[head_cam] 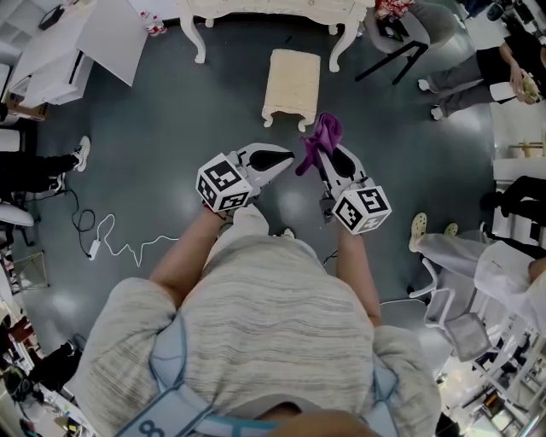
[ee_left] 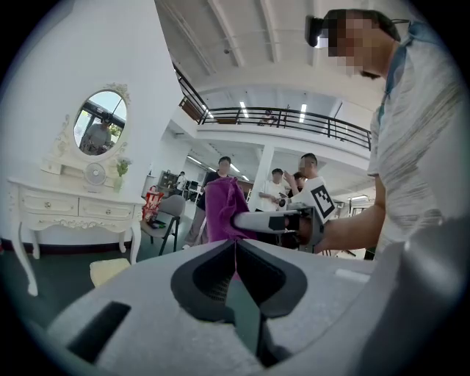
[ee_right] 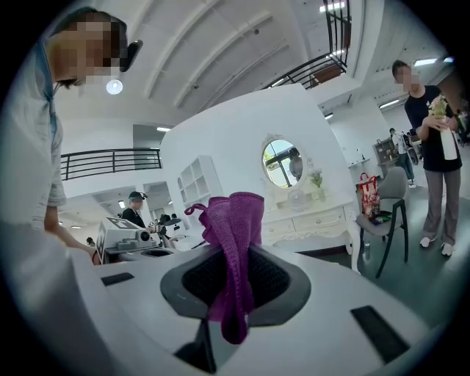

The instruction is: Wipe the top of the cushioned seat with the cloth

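The cream cushioned seat (head_cam: 292, 81), a small stool, stands on the dark floor ahead of me, in front of the white dressing table (head_cam: 273, 10). It also shows low on the left in the left gripper view (ee_left: 110, 270). My right gripper (head_cam: 328, 152) is shut on a purple cloth (head_cam: 321, 136), which sticks up from the jaws and hangs between them (ee_right: 236, 220). My left gripper (head_cam: 288, 159) is beside it, shut with nothing in it (ee_left: 236, 246). Both are held in the air, short of the seat. The cloth (ee_left: 224, 209) is seen past the left jaws.
A grey chair (head_cam: 401, 43) stands right of the dressing table, and people stand or sit at the right (head_cam: 478, 72) and left (head_cam: 43, 166) edges. A white cable (head_cam: 111, 243) lies on the floor to my left. A white desk (head_cam: 77, 43) fills the upper left.
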Tool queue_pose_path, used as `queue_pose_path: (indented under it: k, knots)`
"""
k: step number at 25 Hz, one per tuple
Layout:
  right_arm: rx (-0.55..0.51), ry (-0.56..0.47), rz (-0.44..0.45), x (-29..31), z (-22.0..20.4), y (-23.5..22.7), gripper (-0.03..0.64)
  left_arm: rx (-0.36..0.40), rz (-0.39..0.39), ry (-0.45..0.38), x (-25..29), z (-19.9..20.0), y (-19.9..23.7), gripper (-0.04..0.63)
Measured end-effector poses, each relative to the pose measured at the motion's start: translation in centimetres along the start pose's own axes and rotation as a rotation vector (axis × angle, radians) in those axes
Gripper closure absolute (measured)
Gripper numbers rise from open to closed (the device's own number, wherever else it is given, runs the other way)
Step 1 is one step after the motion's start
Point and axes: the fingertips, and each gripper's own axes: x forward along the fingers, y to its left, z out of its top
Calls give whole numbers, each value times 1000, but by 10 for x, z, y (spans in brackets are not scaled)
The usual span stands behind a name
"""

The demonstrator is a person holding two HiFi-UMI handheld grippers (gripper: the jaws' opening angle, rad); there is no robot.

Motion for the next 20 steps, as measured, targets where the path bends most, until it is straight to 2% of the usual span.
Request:
queue_pose_path:
  k: [6, 12, 16, 20]
  knots:
    - [8, -28, -28, 57, 15, 4, 546, 18, -13, -4, -27, 22, 60, 580]
    - [19, -46, -51, 98, 19, 7, 546, 31, -38, -2, -44, 30, 101, 580]
    - [22, -34, -39, 112, 20, -1, 546, 25, -58, 9, -35, 32, 116, 580]
    - [28, -21, -27, 127, 26, -27, 546, 16, -70, 17, -11, 38, 137, 580]
